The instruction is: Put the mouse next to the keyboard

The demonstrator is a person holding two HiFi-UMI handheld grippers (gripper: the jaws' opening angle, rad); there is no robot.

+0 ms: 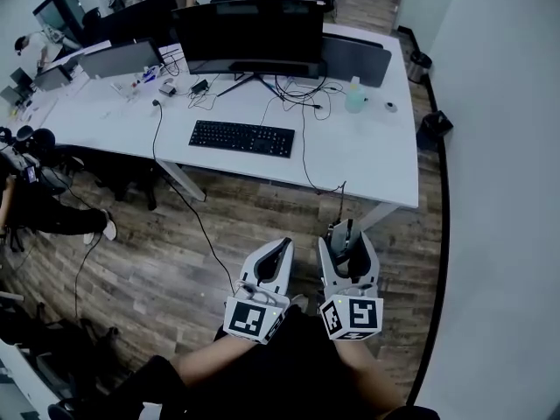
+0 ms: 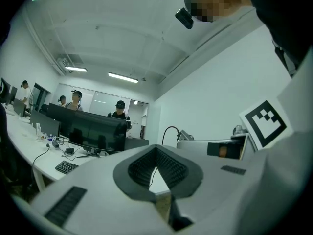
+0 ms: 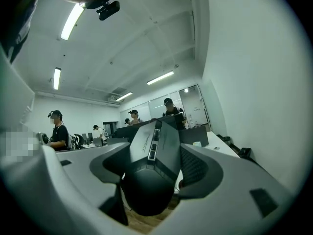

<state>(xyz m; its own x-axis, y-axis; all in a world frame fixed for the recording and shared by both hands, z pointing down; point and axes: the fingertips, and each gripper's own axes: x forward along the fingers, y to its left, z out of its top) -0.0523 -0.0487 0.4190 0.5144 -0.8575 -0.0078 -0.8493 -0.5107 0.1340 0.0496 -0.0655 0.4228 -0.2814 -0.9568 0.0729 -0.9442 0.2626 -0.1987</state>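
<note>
A black mouse sits between the jaws of my right gripper, which is shut on it and held level over the wood floor, well short of the desk. In the right gripper view the mouse fills the gap between the dark pads. Beside it, my left gripper has its jaws together with nothing in them; the left gripper view shows the tips of the left gripper meeting. The black keyboard lies on the white desk ahead, in front of a wide monitor.
Cables trail over the desk and one hangs off its front edge. A pale bottle stands right of the monitor. A dark bin sits by the right wall. A seated person is at the left; other people stand behind the desks.
</note>
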